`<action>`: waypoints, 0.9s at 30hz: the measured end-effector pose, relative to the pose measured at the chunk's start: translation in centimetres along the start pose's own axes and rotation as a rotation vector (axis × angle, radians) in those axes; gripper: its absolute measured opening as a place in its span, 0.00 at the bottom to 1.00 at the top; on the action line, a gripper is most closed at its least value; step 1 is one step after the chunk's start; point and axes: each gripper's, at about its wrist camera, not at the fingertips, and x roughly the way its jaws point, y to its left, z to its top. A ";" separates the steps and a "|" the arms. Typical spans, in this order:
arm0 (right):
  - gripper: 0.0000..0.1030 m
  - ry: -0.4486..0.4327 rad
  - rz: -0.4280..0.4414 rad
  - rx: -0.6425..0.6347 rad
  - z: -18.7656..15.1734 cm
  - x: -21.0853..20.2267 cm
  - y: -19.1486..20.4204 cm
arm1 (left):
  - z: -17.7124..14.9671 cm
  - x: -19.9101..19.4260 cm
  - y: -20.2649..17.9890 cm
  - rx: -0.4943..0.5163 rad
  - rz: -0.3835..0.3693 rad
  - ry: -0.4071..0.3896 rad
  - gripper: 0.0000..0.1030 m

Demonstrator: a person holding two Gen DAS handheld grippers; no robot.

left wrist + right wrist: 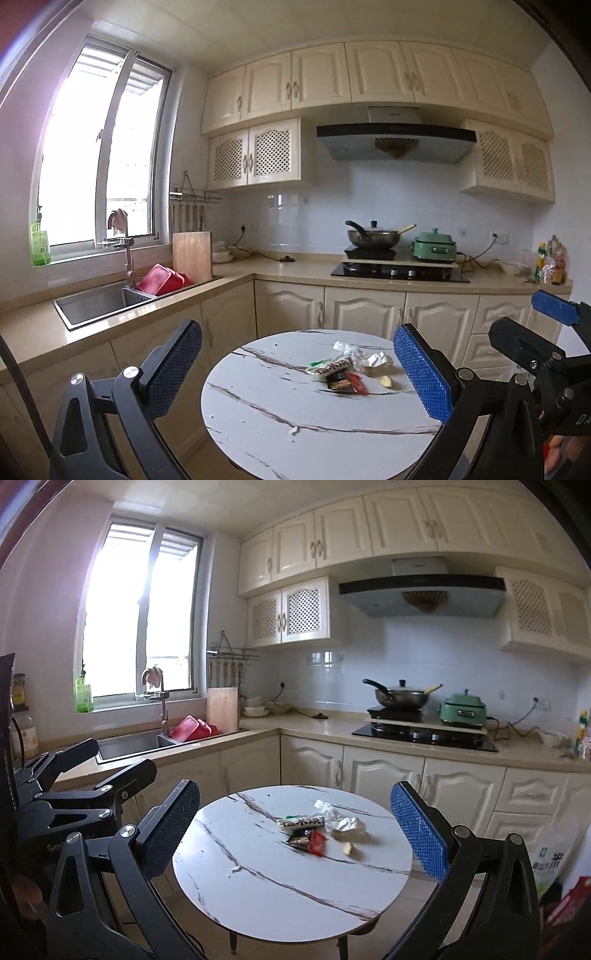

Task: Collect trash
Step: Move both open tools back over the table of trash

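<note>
Left gripper [297,363] closest in left view: blue-padded fingers [421,373] spread wide, nothing pinched, held short of round table [258,424]. Bases of both fingers cut off by bottom edge. Right gripper [295,821] same story in right view: spread wide, empty, framing table.

Trash [345,371] sits in loose pile on marble top, toward far right side, well apart from both tools. Can make out: long striped wrapper [301,823], dark wrapper [299,839] touching red wrapper [317,843], crumpled white paper [347,825], clear plastic scrap [325,806] behind, small yellowish chunk [348,848] just beside pile. Green bit under striped wrapper, mostly hidden. Printing on wrappers too blurred to read. Small white scrap [294,430] lies alone nearer front edge.

Right gripper also partly visible at right edge of left view, only one blue pad and black linkage; fingertips of a hand at bottom right corner, mostly cropped. Left gripper likewise at left edge of right view, pads not visible.

Behind: counter [280,269] with sink [99,302], red basket [162,279], cutting board [192,255], pan [373,236] on stove, green cooker [435,245]. Bottles at right end of counter blurred. Window blown out, nothing readable outside. Table legs only in right view, partly cut off.
</note>
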 end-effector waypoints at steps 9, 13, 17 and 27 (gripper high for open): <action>1.00 0.014 -0.002 0.015 -0.7 1.2 -1.1 | 2.0 5.5 -0.8 0.017 0.015 0.030 0.99; 1.00 0.056 -0.021 0.037 -1.5 3.0 -2.7 | 3.1 10.3 -0.9 0.017 0.022 0.099 0.99; 1.00 0.107 -0.044 0.060 -2.7 5.3 -4.7 | 3.9 15.1 -0.7 -0.004 0.012 0.184 0.99; 1.00 0.316 -0.089 0.104 -7.4 14.2 -10.4 | 5.2 29.7 -2.6 0.006 -0.058 0.442 0.99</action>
